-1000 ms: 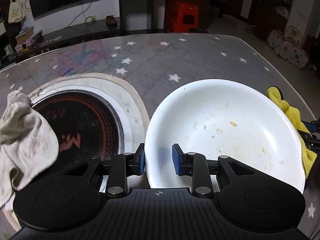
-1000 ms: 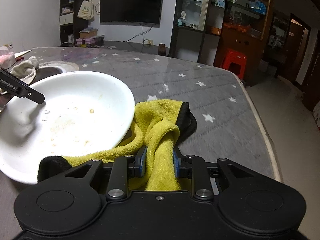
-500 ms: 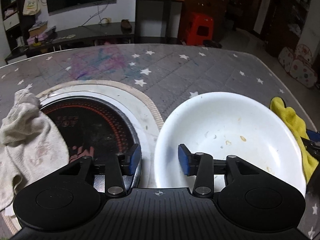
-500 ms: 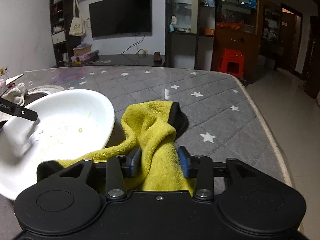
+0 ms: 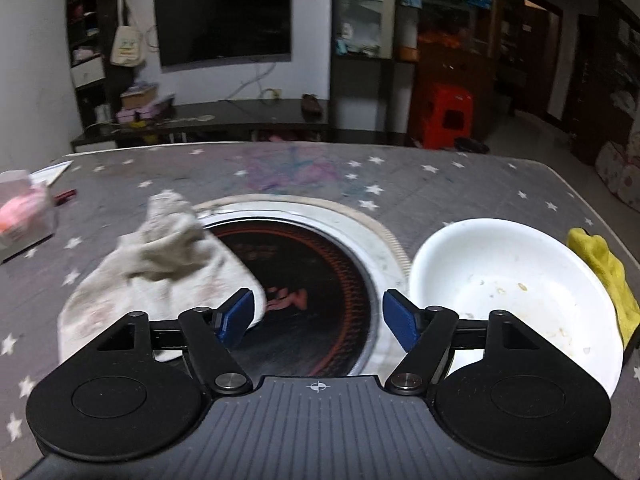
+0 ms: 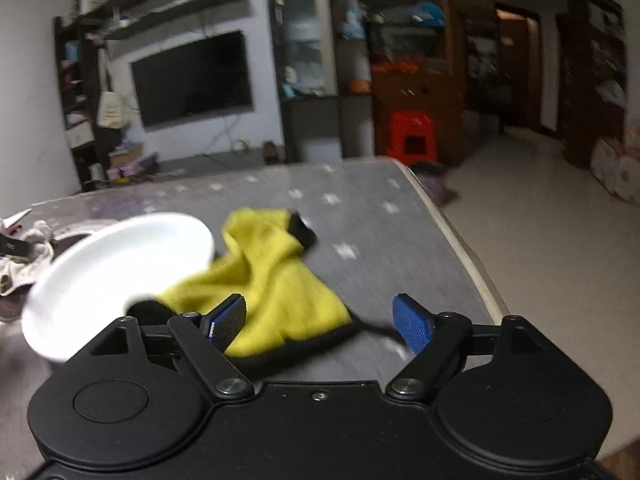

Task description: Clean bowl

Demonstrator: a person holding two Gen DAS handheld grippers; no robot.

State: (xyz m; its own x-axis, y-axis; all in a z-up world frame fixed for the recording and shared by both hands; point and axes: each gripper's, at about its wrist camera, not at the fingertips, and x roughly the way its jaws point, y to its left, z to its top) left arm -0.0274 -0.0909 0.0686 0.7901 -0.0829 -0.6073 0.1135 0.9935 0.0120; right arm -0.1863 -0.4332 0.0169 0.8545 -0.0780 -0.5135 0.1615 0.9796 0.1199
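A white bowl (image 5: 516,284) with food specks sits on the grey star-patterned table, right of the round black cooktop (image 5: 304,296). It also shows in the right wrist view (image 6: 116,268). A yellow cloth (image 6: 272,280) with black edging lies on the table beside the bowl; its edge shows in the left wrist view (image 5: 604,272). My left gripper (image 5: 318,318) is open and empty, raised above the cooktop, left of the bowl. My right gripper (image 6: 320,318) is open and empty, above the near part of the yellow cloth.
A dirty beige rag (image 5: 156,268) lies over the left rim of the cooktop. A clear box with pink contents (image 5: 24,216) sits at the far left. The table's right edge (image 6: 460,248) drops to the floor. A red stool (image 6: 412,136) stands beyond the table.
My left gripper let go of the bowl's rim, opened wide and pulled back to the left. My right gripper released the yellow cloth, opened and drew back and up.
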